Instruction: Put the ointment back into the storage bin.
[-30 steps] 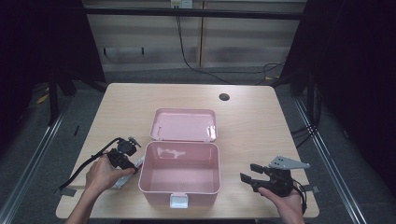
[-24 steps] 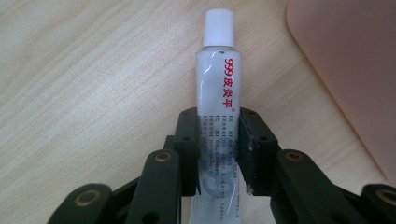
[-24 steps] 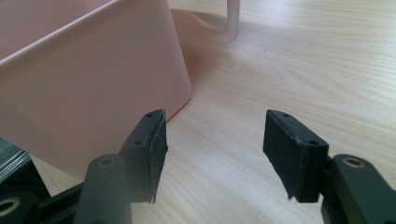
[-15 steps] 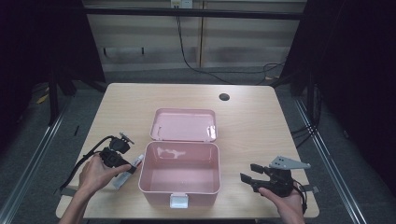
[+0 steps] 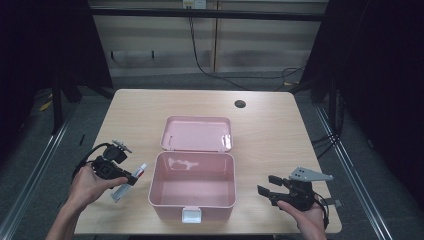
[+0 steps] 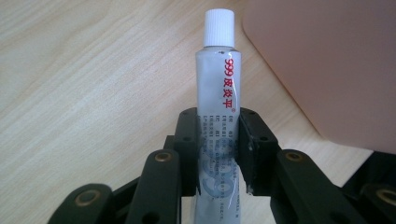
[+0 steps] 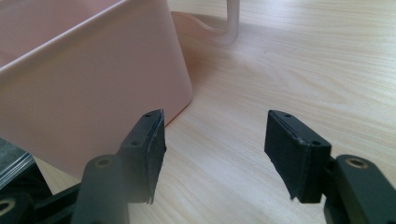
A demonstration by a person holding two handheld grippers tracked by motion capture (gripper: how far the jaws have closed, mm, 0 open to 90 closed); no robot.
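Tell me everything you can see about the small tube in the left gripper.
The tube is slim, of soft translucent plastic by its look, with a white ribbed screw cap that is on. Red print, 999 and Chinese characters, runs along its side, with small grey text below. The left gripper clamps its lower body between both pads. In the high view it sits at the left of the open pink box, cap toward the box, apart from it.

The tube's lower end is hidden between the pads and cut off.
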